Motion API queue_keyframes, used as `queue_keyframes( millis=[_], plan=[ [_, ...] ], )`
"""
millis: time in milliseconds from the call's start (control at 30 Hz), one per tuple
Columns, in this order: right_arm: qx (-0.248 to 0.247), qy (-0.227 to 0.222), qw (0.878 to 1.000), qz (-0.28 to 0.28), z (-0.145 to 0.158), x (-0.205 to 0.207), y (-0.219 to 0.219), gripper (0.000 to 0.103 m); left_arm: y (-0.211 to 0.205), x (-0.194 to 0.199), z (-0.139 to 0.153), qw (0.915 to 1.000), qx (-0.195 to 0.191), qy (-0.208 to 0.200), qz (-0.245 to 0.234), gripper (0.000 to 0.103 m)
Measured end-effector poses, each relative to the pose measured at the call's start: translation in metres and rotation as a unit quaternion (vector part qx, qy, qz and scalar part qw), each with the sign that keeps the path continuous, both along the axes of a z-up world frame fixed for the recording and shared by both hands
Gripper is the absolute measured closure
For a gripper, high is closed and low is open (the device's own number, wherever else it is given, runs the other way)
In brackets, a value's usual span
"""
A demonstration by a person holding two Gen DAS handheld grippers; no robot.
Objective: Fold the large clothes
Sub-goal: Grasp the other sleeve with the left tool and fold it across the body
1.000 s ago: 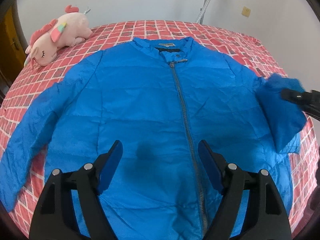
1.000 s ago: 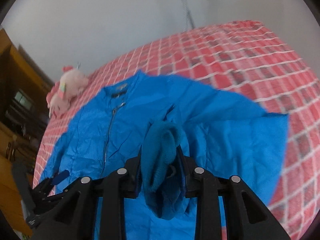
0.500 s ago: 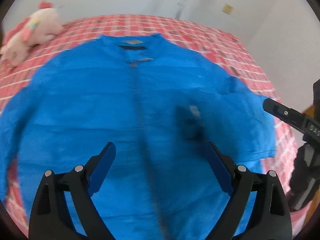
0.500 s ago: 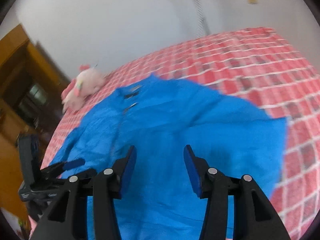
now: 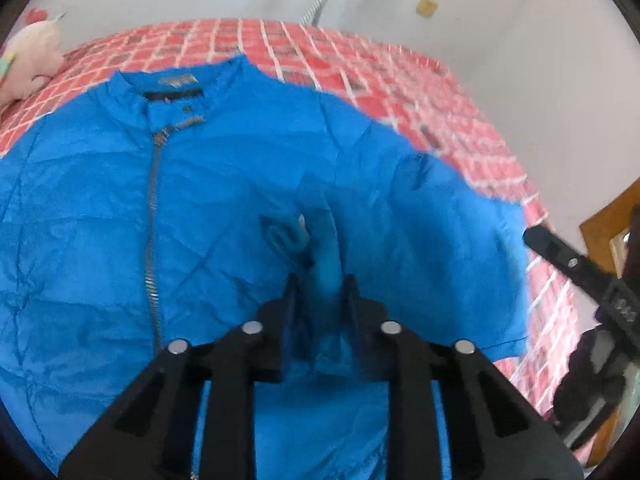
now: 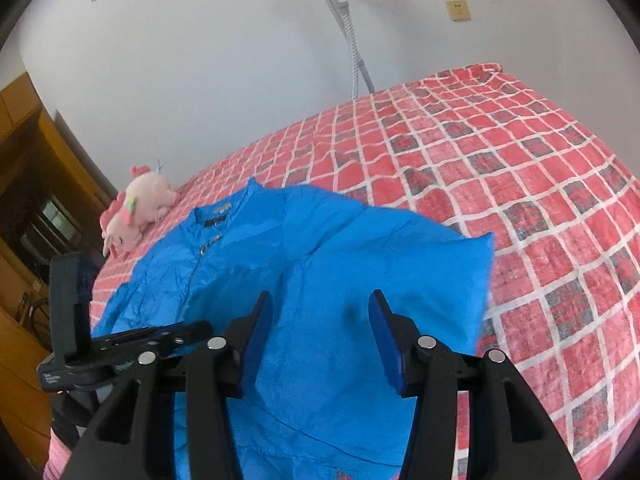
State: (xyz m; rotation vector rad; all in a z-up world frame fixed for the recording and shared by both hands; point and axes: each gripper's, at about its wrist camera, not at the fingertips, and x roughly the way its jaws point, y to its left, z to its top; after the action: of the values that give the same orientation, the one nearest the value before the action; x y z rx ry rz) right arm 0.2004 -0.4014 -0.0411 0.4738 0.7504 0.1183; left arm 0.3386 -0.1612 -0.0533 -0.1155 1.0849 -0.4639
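A blue zip-up jacket (image 5: 224, 208) lies front-up on the bed, collar at the far end. Its right sleeve is folded inward across the chest, and the sleeve end (image 5: 324, 240) bunches up in the middle. My left gripper (image 5: 322, 284) is over that sleeve end; its jaws are closing and a fold of the blue fabric is pinched between them. In the right wrist view, my right gripper (image 6: 320, 296) hovers open over the folded shoulder of the jacket (image 6: 340, 248) with nothing between its pads. The jacket's left sleeve is out of view.
A red checked bedcover (image 6: 520, 184) spreads to the right of the jacket. A pink plush toy (image 6: 136, 216) lies by the collar at the far left. Wooden furniture (image 6: 24, 200) stands beside the bed on the left, and a grey pole (image 6: 352, 40) leans against the white wall.
My right gripper let go of the sleeve end and opened, leaving the sleeve folded over the chest. My left gripper moved right across the jacket and closed on that sleeve end.
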Motion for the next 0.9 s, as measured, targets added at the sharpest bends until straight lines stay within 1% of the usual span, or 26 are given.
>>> queue_keyframes(
  millis=[67,133,167,233,333,433,567,667,767,833,900],
  plan=[
    [0.005,-0.009,1.0,-0.002,0.003,-0.003,-0.003,0.052,0.015,-0.002,0.012,0.9997,-0.002,-0.018,0.018,0.084],
    [0.017,-0.015,1.0,0.005,0.005,-0.004,-0.003,0.052,0.04,-0.005,0.027,0.9981,0.003,-0.048,0.039,0.084],
    [0.02,-0.017,1.0,0.009,0.006,-0.004,-0.002,0.052,0.052,-0.005,0.033,0.9974,0.004,-0.055,0.046,0.084],
    [0.021,-0.02,0.999,0.02,0.007,-0.002,0.004,0.052,0.073,-0.003,0.041,0.9962,0.003,-0.062,0.062,0.084],
    [0.025,-0.018,0.999,0.041,0.007,0.004,0.016,0.052,0.104,-0.002,0.05,0.9931,0.013,-0.075,0.089,0.084],
    [0.017,-0.004,0.998,0.064,0.007,0.016,0.034,0.052,0.135,-0.001,0.055,0.9878,0.039,-0.09,0.12,0.084],
    [0.0,0.039,0.995,0.093,-0.008,0.044,0.064,0.052,0.167,0.008,0.05,0.9838,0.061,-0.084,0.147,0.084],
    [-0.014,0.071,0.993,0.098,-0.025,0.06,0.079,0.052,0.182,0.019,0.031,0.9835,0.072,-0.061,0.154,0.084],
    [-0.024,0.109,0.99,0.091,-0.045,0.071,0.084,0.054,0.192,0.027,0.013,0.9832,0.08,-0.04,0.159,0.082],
    [-0.023,0.12,0.988,0.094,-0.054,0.074,0.085,0.054,0.196,0.03,0.0,0.9839,0.081,-0.028,0.157,0.079],
    [-0.036,0.122,0.987,0.097,-0.058,0.074,0.088,0.054,0.199,0.033,-0.01,0.9845,0.08,-0.02,0.154,0.077]
  ],
)
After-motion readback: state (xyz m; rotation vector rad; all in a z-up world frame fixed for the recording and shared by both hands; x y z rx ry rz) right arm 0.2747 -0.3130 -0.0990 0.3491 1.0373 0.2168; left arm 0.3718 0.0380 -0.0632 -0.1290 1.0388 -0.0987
